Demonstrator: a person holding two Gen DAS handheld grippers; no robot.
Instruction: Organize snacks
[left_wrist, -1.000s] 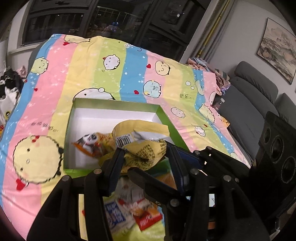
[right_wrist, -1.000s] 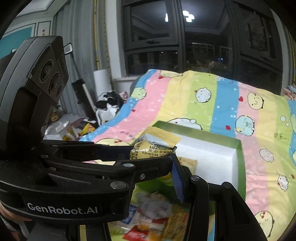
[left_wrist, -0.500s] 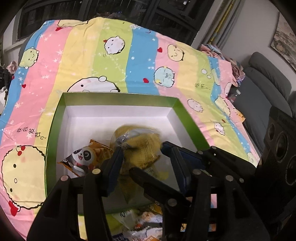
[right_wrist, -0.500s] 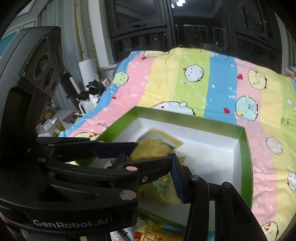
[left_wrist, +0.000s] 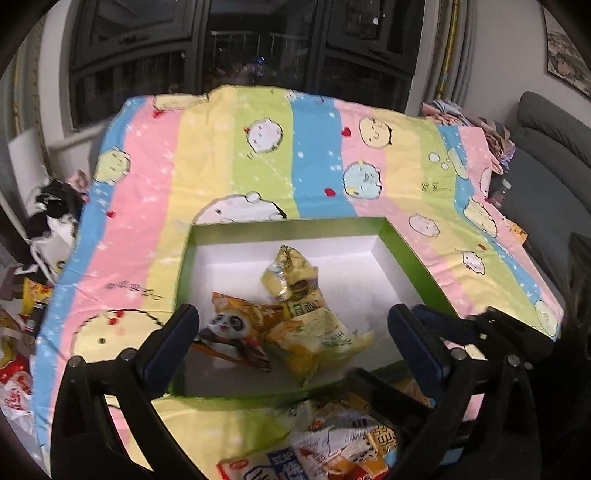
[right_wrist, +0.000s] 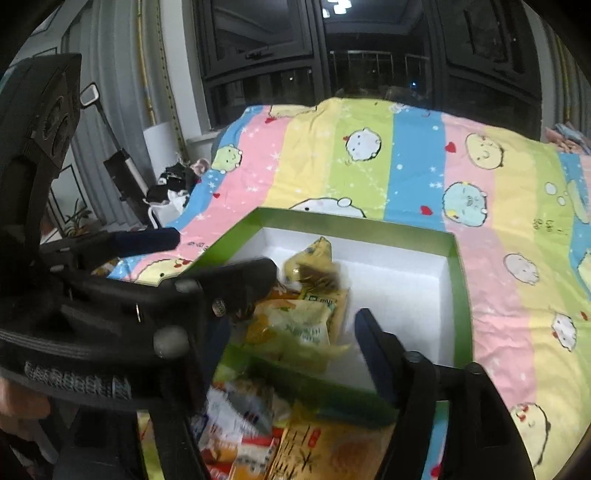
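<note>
A green box with a white inside (left_wrist: 410, 258) lies on the striped cloth; it also shows in the right wrist view (right_wrist: 458, 295). In it lie a yellow snack bag (left_wrist: 295, 277), an orange panda packet (left_wrist: 236, 325) and a pale yellow-green packet (left_wrist: 321, 339). My left gripper (left_wrist: 295, 325) is open and empty, hovering over the box's near edge. My right gripper (right_wrist: 295, 332) is open, with the left gripper's body crossing in front of it. The yellow bag (right_wrist: 314, 266) and pale packet (right_wrist: 299, 328) show there too.
A heap of loose snack packets (left_wrist: 332, 443) lies in front of the box, also seen in the right wrist view (right_wrist: 258, 435). The striped cartoon cloth (left_wrist: 258, 166) covers the table. A grey sofa (left_wrist: 546, 177) is at right; clutter (left_wrist: 22, 302) lies on the floor at left.
My left gripper carried the yellow bag over the box, opened and let it go. The bag now lies in the box. Both grippers have pulled back a little.
</note>
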